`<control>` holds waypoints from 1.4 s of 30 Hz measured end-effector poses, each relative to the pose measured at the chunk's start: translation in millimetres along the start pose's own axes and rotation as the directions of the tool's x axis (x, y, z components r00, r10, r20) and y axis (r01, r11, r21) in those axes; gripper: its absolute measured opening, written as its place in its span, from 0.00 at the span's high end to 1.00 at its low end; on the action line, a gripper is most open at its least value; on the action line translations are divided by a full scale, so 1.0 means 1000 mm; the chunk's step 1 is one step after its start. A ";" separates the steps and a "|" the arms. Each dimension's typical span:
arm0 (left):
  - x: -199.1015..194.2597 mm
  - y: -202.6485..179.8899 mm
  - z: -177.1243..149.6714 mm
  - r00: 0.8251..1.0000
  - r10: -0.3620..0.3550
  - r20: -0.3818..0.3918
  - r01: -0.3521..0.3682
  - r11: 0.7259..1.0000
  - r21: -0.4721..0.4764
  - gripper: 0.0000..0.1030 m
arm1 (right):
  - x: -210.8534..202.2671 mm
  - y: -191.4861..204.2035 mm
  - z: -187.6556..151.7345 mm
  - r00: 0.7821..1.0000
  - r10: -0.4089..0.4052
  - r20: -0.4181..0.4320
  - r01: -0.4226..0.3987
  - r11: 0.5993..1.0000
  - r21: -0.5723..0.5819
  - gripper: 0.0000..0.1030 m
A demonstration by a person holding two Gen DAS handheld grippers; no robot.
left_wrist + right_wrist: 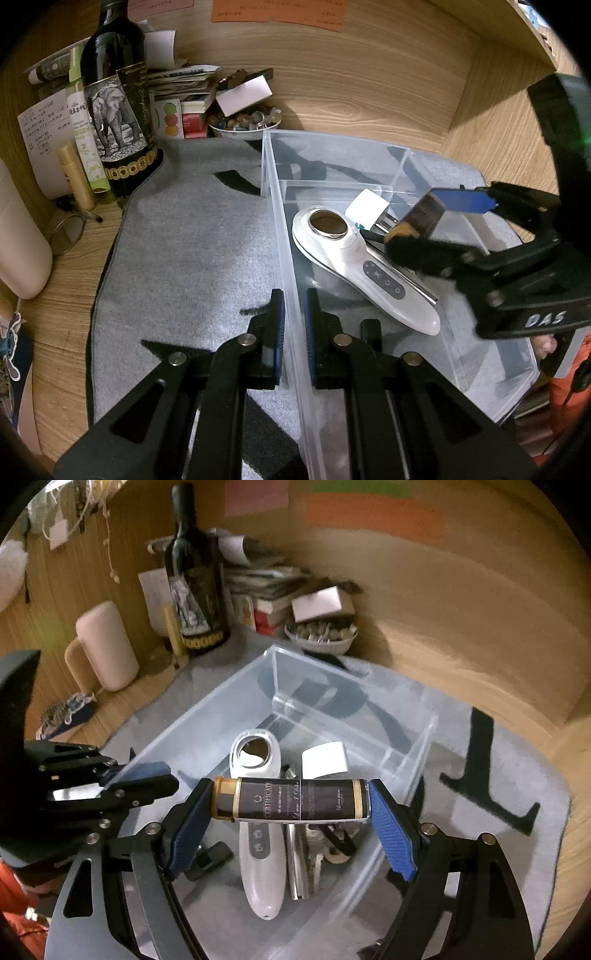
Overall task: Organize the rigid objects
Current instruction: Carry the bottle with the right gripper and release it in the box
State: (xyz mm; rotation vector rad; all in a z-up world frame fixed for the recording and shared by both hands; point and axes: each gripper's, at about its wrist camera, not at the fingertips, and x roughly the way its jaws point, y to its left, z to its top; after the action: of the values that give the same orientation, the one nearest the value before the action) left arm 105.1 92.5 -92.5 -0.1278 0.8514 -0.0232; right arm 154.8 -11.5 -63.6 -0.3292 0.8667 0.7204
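Two grippers are at work. My left gripper [293,328] has its jaws clenched on the near left wall of the clear bin [284,236], steadying it; my right gripper [291,805] has its jaws grasping the dark cylindrical bottle [291,801] end to end, cap against one pad and base against the other, held crosswise above the bin's near compartment.

To do this step well, I judge the bottle should come low before I let go — an end-to-end hold on a round thing is slippery, and a drop from height could knock what already lies below. Turning it to lie along the white handheld device [354,266] rather than across it would leave it stable, and the left hold should stay firm so the light bin does not slide on the grey mat [184,240].

Inside the bin, the near compartment holds the white device with its round metal head, a white charger plug [367,210], a shiny metal bar [297,860] and some smaller dark pieces I cannot make out. Beyond the clear divider [332,182], the far compartment looks empty.
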 end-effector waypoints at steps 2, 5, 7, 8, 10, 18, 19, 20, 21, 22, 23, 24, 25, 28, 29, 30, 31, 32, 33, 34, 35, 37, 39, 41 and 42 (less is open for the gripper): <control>0.000 0.000 0.000 1.000 0.000 0.000 0.000 1.000 0.000 0.90 | 0.006 0.001 -0.001 1.000 0.004 -0.027 -0.004 1.000 -0.010 0.23; 0.000 0.000 0.000 1.000 -0.001 0.000 0.001 1.000 -0.001 0.90 | 0.006 0.001 0.000 0.999 0.008 -0.036 -0.008 1.000 -0.010 0.23; 0.000 0.000 0.000 1.000 0.000 0.000 0.000 1.000 0.000 0.90 | 0.009 0.002 0.000 0.998 0.009 -0.060 -0.011 1.000 -0.028 0.23; 0.000 -0.001 0.000 1.000 0.001 0.001 -0.001 1.000 0.001 0.90 | 0.010 0.004 0.000 0.998 0.006 -0.068 -0.008 0.999 -0.037 0.23; 0.000 -0.001 0.000 1.000 0.000 0.001 0.000 1.000 -0.001 0.90 | 0.011 0.005 0.001 0.997 0.003 -0.080 -0.006 0.999 -0.040 0.23; 0.001 -0.001 0.000 1.000 0.000 0.001 0.000 1.000 0.001 0.90 | 0.010 0.005 0.000 0.997 -0.011 -0.081 0.008 0.999 -0.040 0.22; 0.001 -0.001 0.000 1.000 0.001 0.001 -0.001 1.000 0.001 0.90 | 0.008 0.004 0.001 0.997 -0.012 -0.076 0.010 0.999 -0.037 0.22; 0.000 -0.001 0.000 1.000 0.001 0.001 -0.001 1.000 0.001 0.90 | 0.006 0.003 0.001 0.998 -0.012 -0.070 0.009 0.999 -0.032 0.22; 0.000 -0.001 0.000 1.000 0.001 0.001 -0.001 1.000 0.001 0.90 | 0.004 0.002 0.002 0.998 -0.010 -0.062 0.009 1.000 -0.026 0.21; 0.001 -0.002 0.001 1.000 0.001 0.001 -0.001 1.000 0.001 0.90 | 0.002 0.001 0.003 0.998 -0.012 -0.054 0.011 1.000 -0.022 0.20; 0.000 -0.001 0.000 1.000 0.001 0.001 -0.001 1.000 0.001 0.90 | -0.001 0.000 0.003 0.999 -0.016 -0.045 0.015 1.000 -0.018 0.20; 0.000 -0.001 0.000 1.000 0.001 0.001 -0.001 1.000 0.001 0.90 | -0.004 -0.001 0.004 0.999 -0.019 -0.036 0.018 1.000 -0.013 0.20; 0.001 -0.002 0.001 1.000 0.001 0.001 -0.001 1.000 0.001 0.90 | -0.007 -0.002 0.005 0.999 -0.021 -0.029 0.021 1.000 -0.010 0.20; 0.000 -0.001 0.000 1.000 0.001 0.001 -0.001 1.000 0.001 0.90 | -0.019 -0.005 0.007 0.999 -0.035 0.004 0.035 0.999 -0.002 0.20; 0.000 -0.001 0.000 1.000 0.001 0.001 -0.001 1.000 0.000 0.90 | -0.023 -0.006 0.007 0.999 -0.043 0.017 0.043 0.999 0.001 0.20; 0.000 -0.001 0.000 1.000 0.001 0.001 -0.001 1.000 0.001 0.90 | -0.028 -0.007 0.008 0.998 -0.052 0.031 0.052 0.999 0.005 0.20; 0.000 -0.001 0.000 1.000 0.000 0.001 0.000 1.000 0.001 0.90 | -0.033 -0.009 0.008 0.997 -0.060 0.044 0.060 0.998 0.010 0.20; 0.000 -0.001 0.000 1.000 0.000 0.001 0.000 1.000 0.001 0.90 | -0.039 -0.011 0.007 0.996 -0.069 0.057 0.068 0.998 0.016 0.20; 0.000 -0.001 0.000 1.000 0.000 0.001 0.000 1.000 0.001 0.90 | -0.043 -0.013 0.007 0.995 -0.075 0.067 0.073 0.997 0.022 0.20; 0.000 -0.001 0.000 1.000 0.000 0.001 0.000 1.000 0.001 0.90 | -0.047 -0.016 0.007 0.994 -0.082 0.077 0.080 0.996 0.031 0.20; 0.000 -0.001 0.000 1.000 0.001 0.001 -0.001 1.000 0.002 0.90 | -0.053 -0.019 0.005 0.992 -0.089 0.088 0.086 0.995 0.041 0.20; 0.001 -0.001 0.000 1.000 0.001 0.001 -0.001 1.000 0.002 0.90 | -0.063 -0.026 0.001 0.988 -0.110 0.106 0.104 0.993 0.065 0.20; 0.000 -0.001 0.000 1.000 0.000 0.002 0.000 1.000 0.001 0.90 | -0.072 -0.035 -0.005 0.983 -0.143 0.117 0.133 0.987 0.091 0.19; 0.000 -0.001 0.000 1.000 0.001 0.002 -0.001 1.000 0.001 0.90 | -0.080 -0.044 -0.014 0.978 -0.171 0.118 0.157 0.980 0.123 0.19; 0.000 -0.001 0.000 1.000 0.000 0.002 0.000 1.000 0.000 0.90 | -0.082 -0.049 -0.019 0.977 -0.182 0.113 0.166 0.976 0.140 0.19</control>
State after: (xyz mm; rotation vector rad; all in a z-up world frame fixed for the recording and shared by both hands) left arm 105.1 91.3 -92.6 -0.1272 0.8497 -0.0229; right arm 142.2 -93.1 -11.5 -0.2373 0.7511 0.5130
